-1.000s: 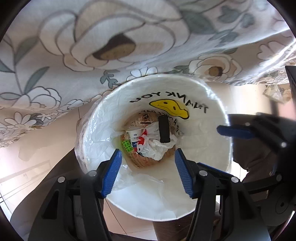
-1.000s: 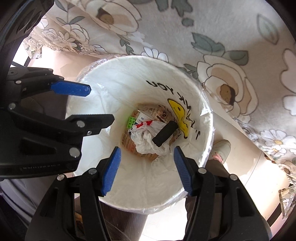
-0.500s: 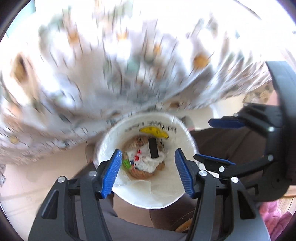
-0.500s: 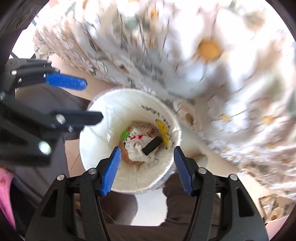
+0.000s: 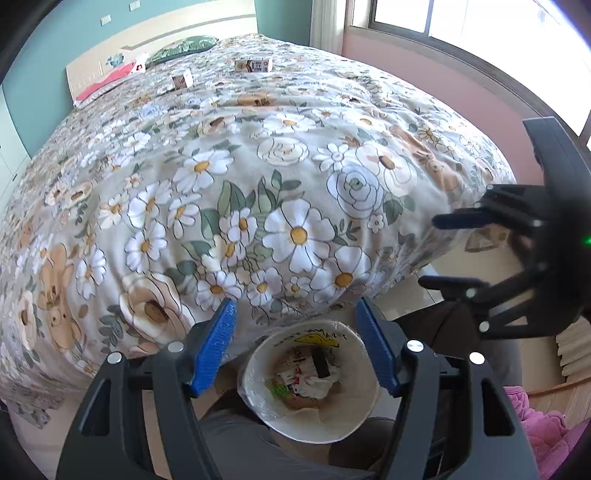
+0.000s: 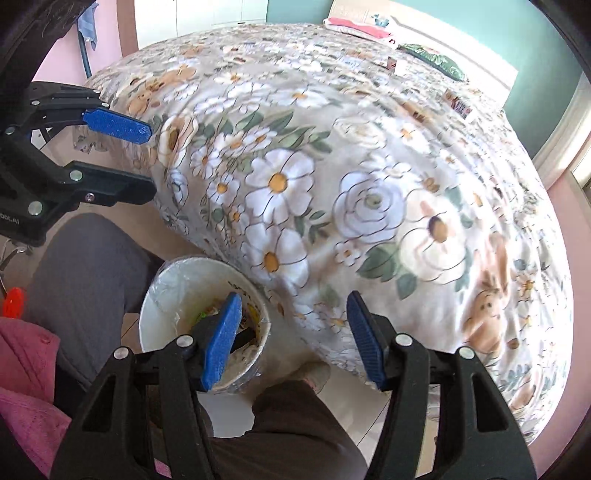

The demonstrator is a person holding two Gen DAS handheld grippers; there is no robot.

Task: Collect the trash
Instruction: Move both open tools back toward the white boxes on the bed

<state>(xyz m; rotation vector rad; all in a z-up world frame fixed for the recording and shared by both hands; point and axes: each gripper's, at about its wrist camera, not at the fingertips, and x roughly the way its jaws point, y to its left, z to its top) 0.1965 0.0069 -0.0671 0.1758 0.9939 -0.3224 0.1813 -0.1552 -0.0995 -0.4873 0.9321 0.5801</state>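
A white bin (image 5: 347, 421) lined with a bag stands on the floor at the bed's foot, holding crumpled wrappers (image 5: 314, 380) and a black piece. It also shows in the right wrist view (image 6: 162, 317). My left gripper (image 5: 295, 347) is open and empty, raised above the bin. My right gripper (image 6: 291, 336) is open and empty, beside the bin over the bed's edge. Far up the bed lie a small carton (image 5: 254, 65) and a small packet (image 5: 182, 79); the carton (image 6: 458, 101) and the packet (image 6: 394, 63) also show in the right wrist view.
The bed (image 5: 258, 177) has a floral cover. A green pillow (image 5: 184, 46) and red-and-white items (image 5: 110, 75) lie at the headboard. A window (image 5: 461, 26) is at the right. The person's grey trouser legs (image 6: 85, 280) flank the bin. Pink cloth (image 5: 546, 424) lies on the floor.
Both grippers have lifted up and away from the bin and tilted toward the bed, so the bin looks smaller and the whole bed has come into view. Both stay open.
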